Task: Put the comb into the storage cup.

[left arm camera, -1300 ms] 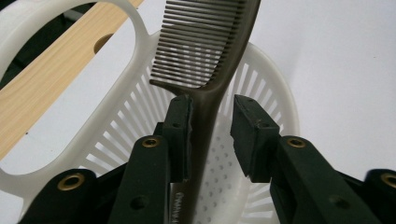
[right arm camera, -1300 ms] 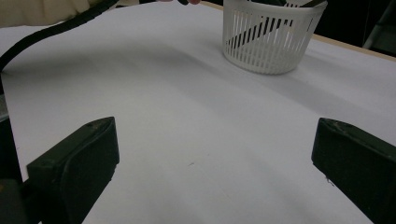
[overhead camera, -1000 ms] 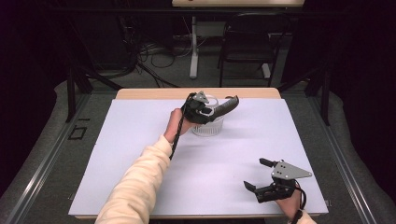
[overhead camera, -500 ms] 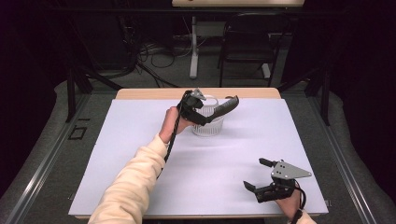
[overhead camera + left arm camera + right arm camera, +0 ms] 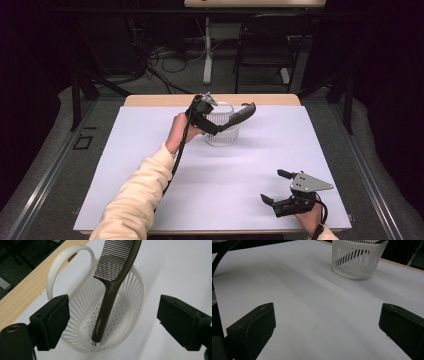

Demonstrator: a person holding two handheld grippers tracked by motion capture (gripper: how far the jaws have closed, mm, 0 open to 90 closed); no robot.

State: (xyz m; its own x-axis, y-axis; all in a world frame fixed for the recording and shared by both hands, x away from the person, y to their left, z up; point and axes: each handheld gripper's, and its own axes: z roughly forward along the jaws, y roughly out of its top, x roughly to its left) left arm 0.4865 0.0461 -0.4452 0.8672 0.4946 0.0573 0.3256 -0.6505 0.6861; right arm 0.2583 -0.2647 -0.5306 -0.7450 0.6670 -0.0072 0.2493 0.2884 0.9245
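Left gripper view: comb [image 5: 112, 287] stands inside the basket [image 5: 138, 287], handle down.

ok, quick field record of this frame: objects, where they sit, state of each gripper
surface: white sheet on wooden table
basket: white slotted basket, far centre, upright
comb: dark comb standing in the basket, handle end down, teeth end leaning over the rim
left gripper: open above the basket, fingers clear of the comb
right gripper: open, near right corner, holding nothing

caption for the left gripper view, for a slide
Open left gripper above a brown comb leaning in a white basket.
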